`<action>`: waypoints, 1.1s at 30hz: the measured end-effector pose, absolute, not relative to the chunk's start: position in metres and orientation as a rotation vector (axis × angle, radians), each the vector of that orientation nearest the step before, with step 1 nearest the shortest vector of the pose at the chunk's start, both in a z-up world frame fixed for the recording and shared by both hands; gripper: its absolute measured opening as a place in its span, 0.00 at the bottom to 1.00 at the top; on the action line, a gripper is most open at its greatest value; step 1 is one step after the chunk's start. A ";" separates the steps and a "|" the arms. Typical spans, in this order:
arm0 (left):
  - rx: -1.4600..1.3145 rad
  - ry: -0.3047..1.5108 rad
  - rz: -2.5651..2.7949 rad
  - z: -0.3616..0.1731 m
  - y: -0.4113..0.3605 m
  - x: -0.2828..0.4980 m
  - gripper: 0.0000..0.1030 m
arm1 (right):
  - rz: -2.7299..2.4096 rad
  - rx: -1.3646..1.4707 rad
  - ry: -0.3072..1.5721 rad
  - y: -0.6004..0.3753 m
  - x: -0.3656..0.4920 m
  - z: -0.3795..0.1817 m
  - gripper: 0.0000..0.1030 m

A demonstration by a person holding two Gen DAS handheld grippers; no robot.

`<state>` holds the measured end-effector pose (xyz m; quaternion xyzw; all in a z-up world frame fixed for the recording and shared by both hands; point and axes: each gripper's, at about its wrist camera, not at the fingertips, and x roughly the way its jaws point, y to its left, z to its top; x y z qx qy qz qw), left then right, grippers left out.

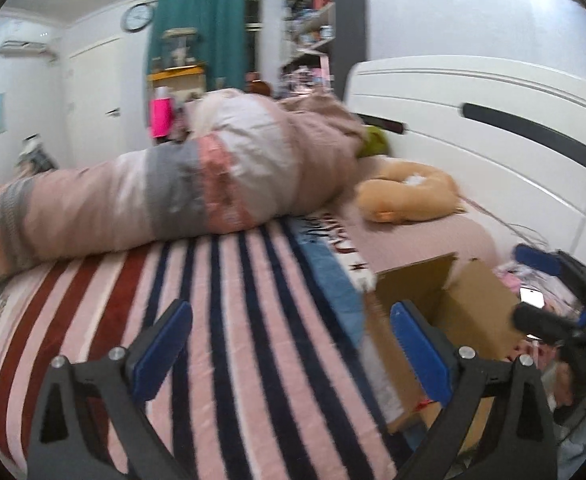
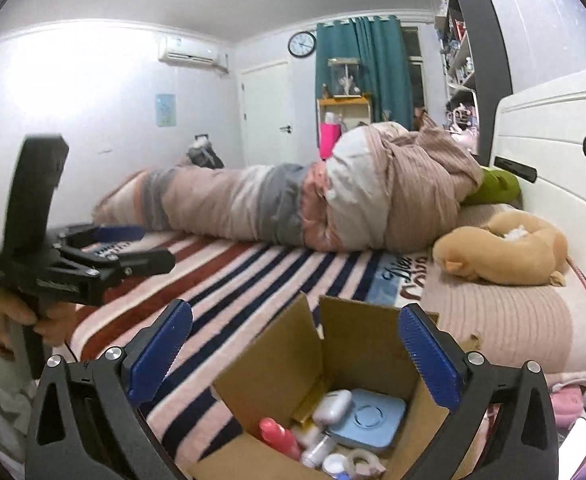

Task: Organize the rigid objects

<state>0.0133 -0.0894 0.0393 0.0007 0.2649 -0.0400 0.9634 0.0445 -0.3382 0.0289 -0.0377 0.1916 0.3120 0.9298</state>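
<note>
An open cardboard box (image 2: 357,344) stands on the striped bed; it also shows in the left wrist view (image 1: 473,304). Inside lie a light blue square device (image 2: 369,420), a white earbud case (image 2: 333,406), a pink tube (image 2: 279,438), a tape roll (image 2: 363,460) and small white bottles. My right gripper (image 2: 295,354) is open and empty, just above the box. My left gripper (image 1: 291,346) is open and empty over the striped blanket, left of the box; it also shows in the right wrist view (image 2: 133,246).
A rolled duvet (image 2: 313,200) lies across the bed. A tan plush toy (image 2: 501,248) and a green pillow (image 2: 497,186) sit by the white headboard (image 2: 561,152). A phone (image 2: 577,448) lies at the lower right. The striped blanket (image 1: 233,320) covers the near bed.
</note>
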 end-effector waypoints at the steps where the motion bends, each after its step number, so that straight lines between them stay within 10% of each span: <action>1: -0.007 0.538 -0.065 0.037 -0.085 0.011 0.96 | 0.651 -0.076 0.388 -0.336 0.045 0.029 1.00; 33: -0.052 0.534 0.008 0.030 -0.060 0.002 0.96 | 0.673 -0.100 0.403 -0.314 0.043 0.024 1.00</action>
